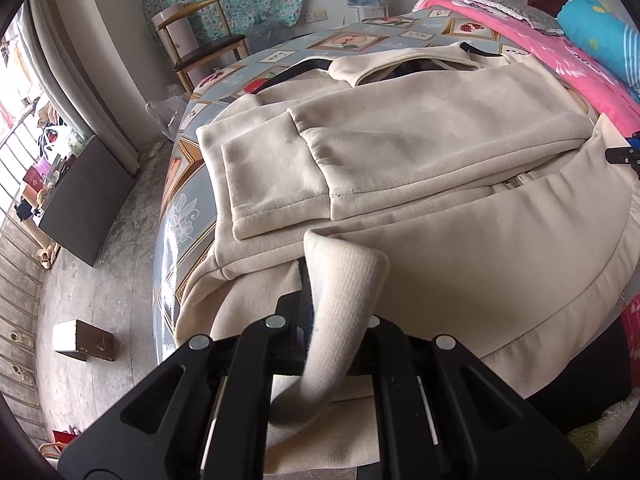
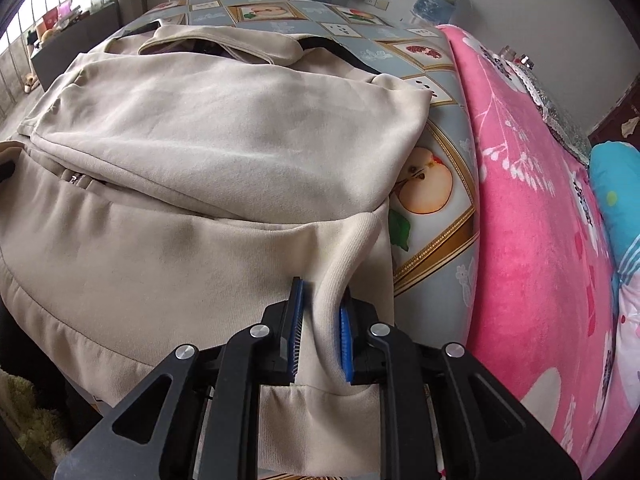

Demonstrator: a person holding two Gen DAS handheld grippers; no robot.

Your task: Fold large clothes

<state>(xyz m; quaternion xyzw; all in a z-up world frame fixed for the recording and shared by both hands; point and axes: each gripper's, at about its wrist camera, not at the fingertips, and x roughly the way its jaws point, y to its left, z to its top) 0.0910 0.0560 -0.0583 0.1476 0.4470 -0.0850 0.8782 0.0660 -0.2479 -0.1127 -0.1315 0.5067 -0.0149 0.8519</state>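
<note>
A large beige zip jacket (image 1: 420,168) lies spread on the bed, sleeves folded across its chest; it also shows in the right wrist view (image 2: 208,152). My left gripper (image 1: 340,304) is shut on the ribbed bottom hem (image 1: 344,280) at the jacket's left corner, the cloth bunched between the fingers. My right gripper (image 2: 320,320) is shut on the ribbed hem (image 2: 330,300) at the jacket's right corner, the fold pinched between the blue pads (image 2: 345,332). Part of the right gripper shows at the right edge of the left wrist view (image 1: 624,154).
The bed has a blue sheet with fruit pictures (image 2: 432,184). A pink blanket (image 2: 532,216) and a blue pillow (image 2: 618,184) lie to the right. A wooden chair (image 1: 200,36), a dark cabinet (image 1: 84,196) and a small box (image 1: 84,338) stand on the floor left.
</note>
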